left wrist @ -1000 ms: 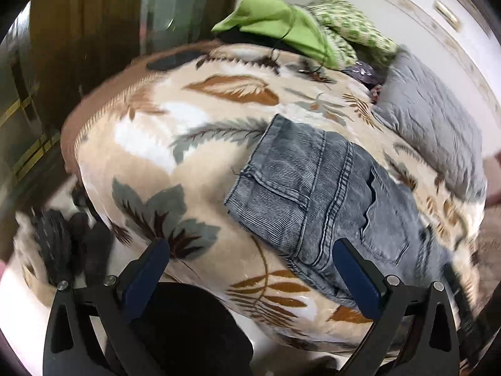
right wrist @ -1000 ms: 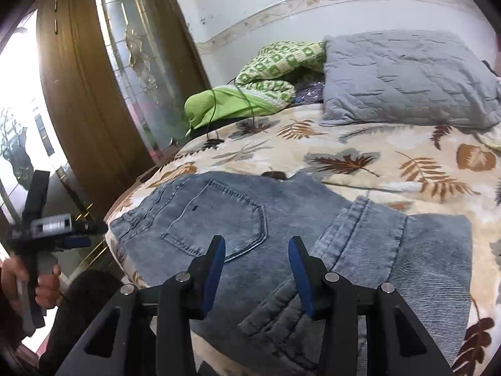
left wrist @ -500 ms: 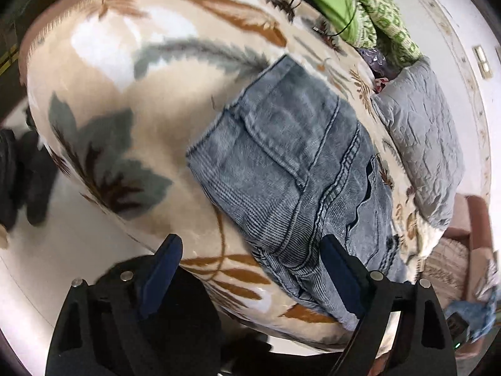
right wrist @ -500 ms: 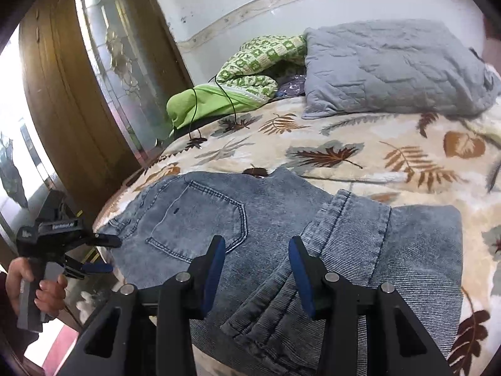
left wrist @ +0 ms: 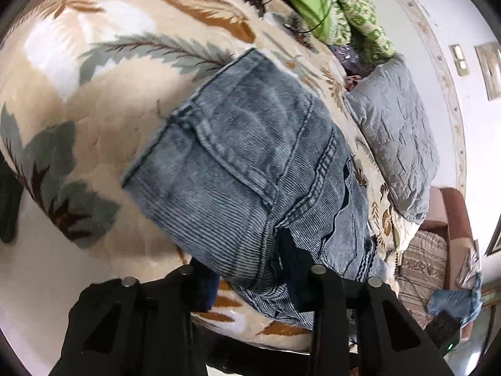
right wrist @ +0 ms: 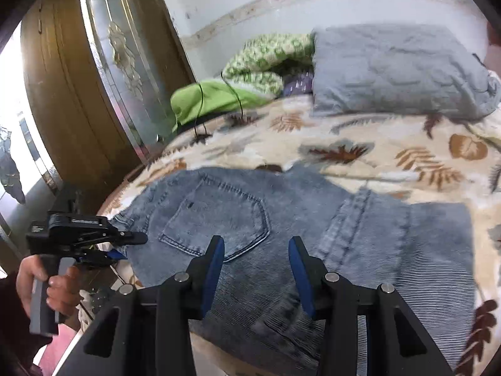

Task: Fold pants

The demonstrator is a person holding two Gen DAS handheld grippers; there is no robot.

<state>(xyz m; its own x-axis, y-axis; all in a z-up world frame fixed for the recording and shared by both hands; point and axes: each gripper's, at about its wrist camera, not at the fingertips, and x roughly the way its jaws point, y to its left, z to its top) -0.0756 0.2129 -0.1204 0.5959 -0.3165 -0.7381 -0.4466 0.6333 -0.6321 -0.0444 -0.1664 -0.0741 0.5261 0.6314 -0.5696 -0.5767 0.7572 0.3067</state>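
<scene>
Blue jeans (left wrist: 250, 156) lie folded on a leaf-patterned blanket (left wrist: 94, 109) on a bed. My left gripper (left wrist: 250, 279) sits at their near edge, its jaws closing, with bunched denim filling the gap and touching both fingers. The right wrist view shows those jeans (right wrist: 313, 219) with a back pocket up, and my left gripper (right wrist: 125, 246) clamped on the waistband corner at the left, a hand (right wrist: 59, 285) on its handle. My right gripper (right wrist: 258, 269) hovers over the middle of the denim, open, with nothing between its pads.
A grey pillow (right wrist: 391, 69) lies at the head of the bed, with green clothes (right wrist: 213, 97) and a black cable beside it. A wooden door with glass (right wrist: 78, 94) stands at the left. A brown armchair (left wrist: 447, 219) stands past the bed.
My left gripper came down onto the near edge of the jeans, and its jaws went from wide apart to closed around the denim. The right gripper barely moved.
</scene>
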